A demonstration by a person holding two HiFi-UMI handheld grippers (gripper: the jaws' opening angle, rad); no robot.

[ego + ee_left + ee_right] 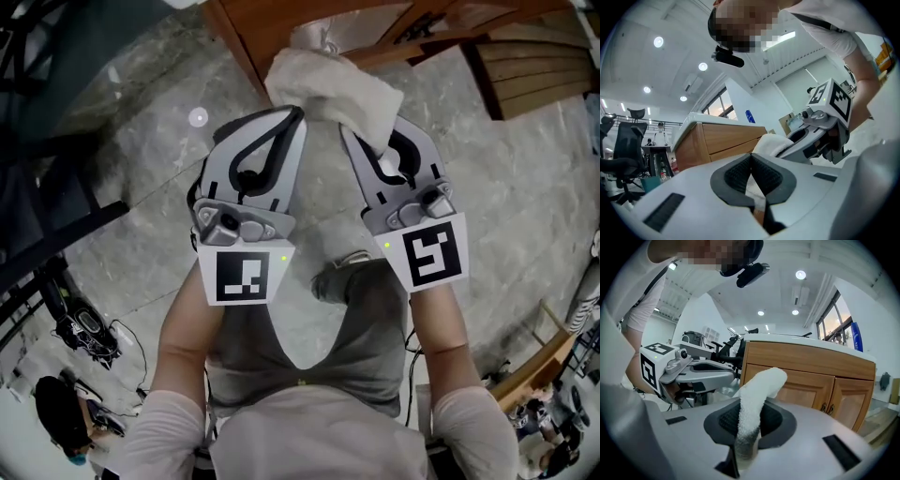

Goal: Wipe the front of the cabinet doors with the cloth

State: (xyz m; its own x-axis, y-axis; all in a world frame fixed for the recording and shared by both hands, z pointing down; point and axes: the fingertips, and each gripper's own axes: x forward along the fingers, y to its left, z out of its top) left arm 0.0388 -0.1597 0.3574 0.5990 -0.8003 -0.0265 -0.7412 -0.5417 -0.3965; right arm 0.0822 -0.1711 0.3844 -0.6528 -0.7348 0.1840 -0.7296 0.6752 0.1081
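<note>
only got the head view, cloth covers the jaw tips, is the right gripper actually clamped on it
Observer: Yes. In the right gripper view the right gripper is shut on the cloth, and a strip of it stands up from between the pads.
Operator: and the left one
Observer: The left gripper view shows the left gripper closed too, with white cloth between its pads.
Operator: doors open or shut
Observer: In the right gripper view both cabinet doors are shut, and their dark handles sit side by side at the seam.
</note>
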